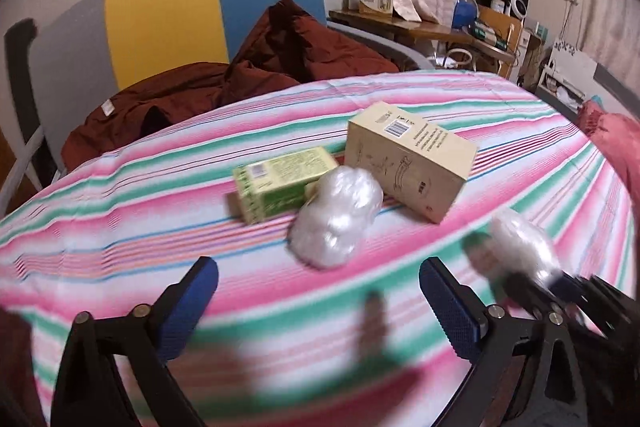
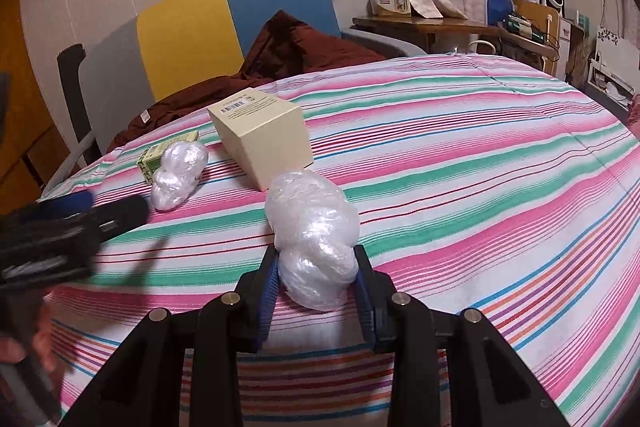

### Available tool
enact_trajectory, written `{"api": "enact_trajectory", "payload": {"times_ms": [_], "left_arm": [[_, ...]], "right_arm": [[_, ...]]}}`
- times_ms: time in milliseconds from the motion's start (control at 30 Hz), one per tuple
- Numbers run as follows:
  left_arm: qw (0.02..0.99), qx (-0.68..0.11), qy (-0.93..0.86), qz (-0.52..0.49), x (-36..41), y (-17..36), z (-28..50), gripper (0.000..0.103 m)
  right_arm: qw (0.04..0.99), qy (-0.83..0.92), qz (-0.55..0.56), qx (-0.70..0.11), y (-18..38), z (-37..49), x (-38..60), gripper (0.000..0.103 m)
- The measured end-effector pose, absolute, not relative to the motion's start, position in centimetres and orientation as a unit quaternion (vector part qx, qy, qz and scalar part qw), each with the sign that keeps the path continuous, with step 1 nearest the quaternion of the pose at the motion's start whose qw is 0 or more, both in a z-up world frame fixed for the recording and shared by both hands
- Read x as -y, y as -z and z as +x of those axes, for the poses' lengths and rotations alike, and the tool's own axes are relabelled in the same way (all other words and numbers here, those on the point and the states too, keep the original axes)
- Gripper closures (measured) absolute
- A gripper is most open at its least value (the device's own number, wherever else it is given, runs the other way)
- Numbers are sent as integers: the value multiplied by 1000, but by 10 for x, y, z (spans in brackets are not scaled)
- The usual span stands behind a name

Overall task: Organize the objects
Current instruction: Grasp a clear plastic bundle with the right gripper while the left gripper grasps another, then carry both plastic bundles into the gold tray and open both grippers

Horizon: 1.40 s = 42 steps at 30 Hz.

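Right tool pinches one plastic bundle; another bundle lies well ahead-left

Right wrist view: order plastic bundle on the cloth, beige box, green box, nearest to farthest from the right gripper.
From the right gripper, itself shut on another bundle:
1. Beige box, just ahead, slightly left.
2. Plastic bundle on the cloth, further left.
3. Green box, behind that bundle, mostly hidden.

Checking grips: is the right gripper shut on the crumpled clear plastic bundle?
Yes, shut: the right gripper blue pads press both sides of the crumpled clear plastic bundle.
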<state>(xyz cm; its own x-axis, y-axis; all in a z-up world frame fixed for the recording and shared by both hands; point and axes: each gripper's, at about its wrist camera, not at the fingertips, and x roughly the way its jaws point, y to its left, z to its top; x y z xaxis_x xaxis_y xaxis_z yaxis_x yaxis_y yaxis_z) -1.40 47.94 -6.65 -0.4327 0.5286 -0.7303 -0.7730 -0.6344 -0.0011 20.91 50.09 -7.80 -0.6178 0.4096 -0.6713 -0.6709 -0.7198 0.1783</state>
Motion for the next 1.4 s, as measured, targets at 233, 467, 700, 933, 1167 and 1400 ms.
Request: {"api": "enact_trajectory", "payload": {"times_ms": [233,467,700,933,1167,1400], "left_arm": [[400,-170,-809,-394,-512,81,-34,43],[408,-126,-812,-397,-495,81,-41,61],[388,-80,-836,-379,-446,75,-31,62],[392,-78,-848,-349,-409,70,-3,62],[388,-64,-855,-339,-373,69,11,62],[370,-39,-862,-344,-336,70,19,62]], "right_arm": [[314,-873,-308,-211,79,209,-503,69],[313,-873,-306,-213,80,208,-503,69],[319,-872,-308,-206,79,208,-502,69],[333,-870,-310,-191,77,208,-500,69],[327,-888,-287,-148,66,208,-483,69],[305,-902,-294,-87,61,192,-463,69]]}}
